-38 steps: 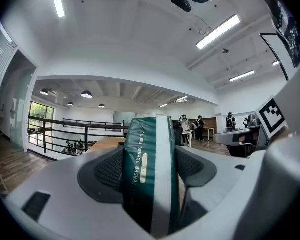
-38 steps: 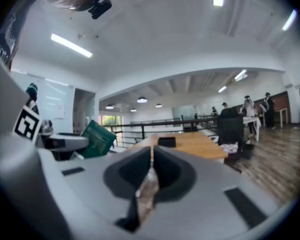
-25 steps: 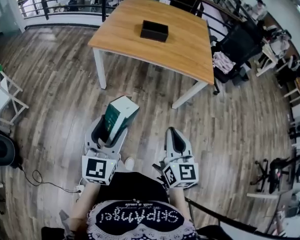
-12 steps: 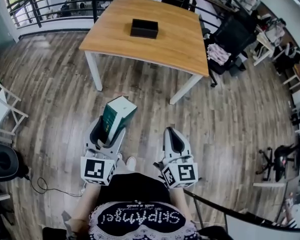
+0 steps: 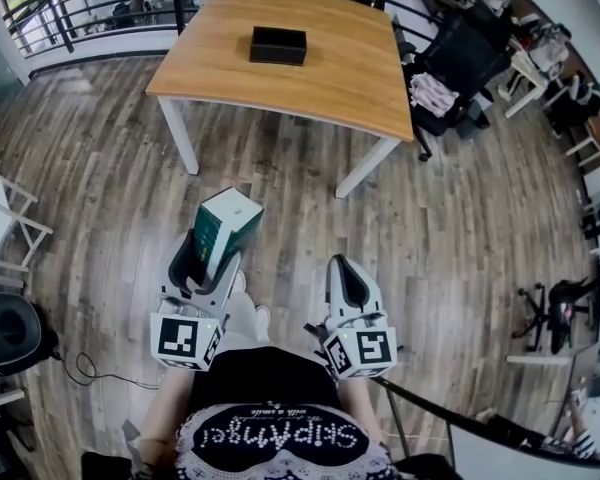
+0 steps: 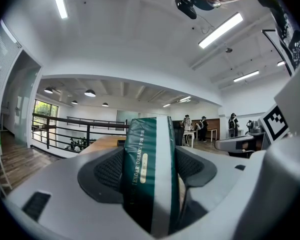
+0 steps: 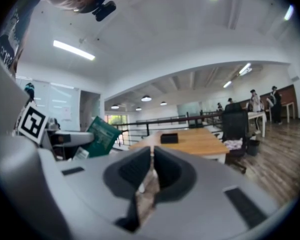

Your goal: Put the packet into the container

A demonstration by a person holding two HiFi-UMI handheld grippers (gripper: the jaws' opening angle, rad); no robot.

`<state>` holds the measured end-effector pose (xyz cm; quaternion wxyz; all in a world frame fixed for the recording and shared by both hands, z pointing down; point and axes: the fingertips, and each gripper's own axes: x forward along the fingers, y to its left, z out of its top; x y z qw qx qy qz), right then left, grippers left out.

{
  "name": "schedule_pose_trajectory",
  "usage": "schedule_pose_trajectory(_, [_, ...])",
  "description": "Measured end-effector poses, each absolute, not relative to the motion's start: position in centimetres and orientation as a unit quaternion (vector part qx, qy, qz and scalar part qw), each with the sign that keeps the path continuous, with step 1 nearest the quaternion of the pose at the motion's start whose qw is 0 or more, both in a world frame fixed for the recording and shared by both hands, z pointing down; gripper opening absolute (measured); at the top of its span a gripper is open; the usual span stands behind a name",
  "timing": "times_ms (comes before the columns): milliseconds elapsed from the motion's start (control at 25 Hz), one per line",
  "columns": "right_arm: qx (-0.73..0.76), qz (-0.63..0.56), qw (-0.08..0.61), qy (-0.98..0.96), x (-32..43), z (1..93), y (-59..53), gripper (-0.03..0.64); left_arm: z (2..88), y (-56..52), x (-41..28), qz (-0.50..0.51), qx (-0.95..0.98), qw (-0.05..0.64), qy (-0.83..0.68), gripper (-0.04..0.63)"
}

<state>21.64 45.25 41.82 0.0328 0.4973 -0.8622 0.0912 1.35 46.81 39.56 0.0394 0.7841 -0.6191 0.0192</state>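
A: Left gripper status?
B: Clamped on the glossy dark-green-and-white packet, upright between its jaws.
A: Right gripper?
B: Jaws pressed together, empty. The black rectangular container is on the wooden table, well ahead of both.

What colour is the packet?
The packet is dark green with a white band and gold lettering, clearest in the left gripper view.
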Motion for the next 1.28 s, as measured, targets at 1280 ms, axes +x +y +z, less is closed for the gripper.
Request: schedule_pose_trajectory(1280, [0.509, 0.103, 0.025, -0.854, 10.1, 41.5, 27.5, 0.041, 38.1, 28.4, -7.6, 0.0, 0.81, 0.033, -0.586, 0.345])
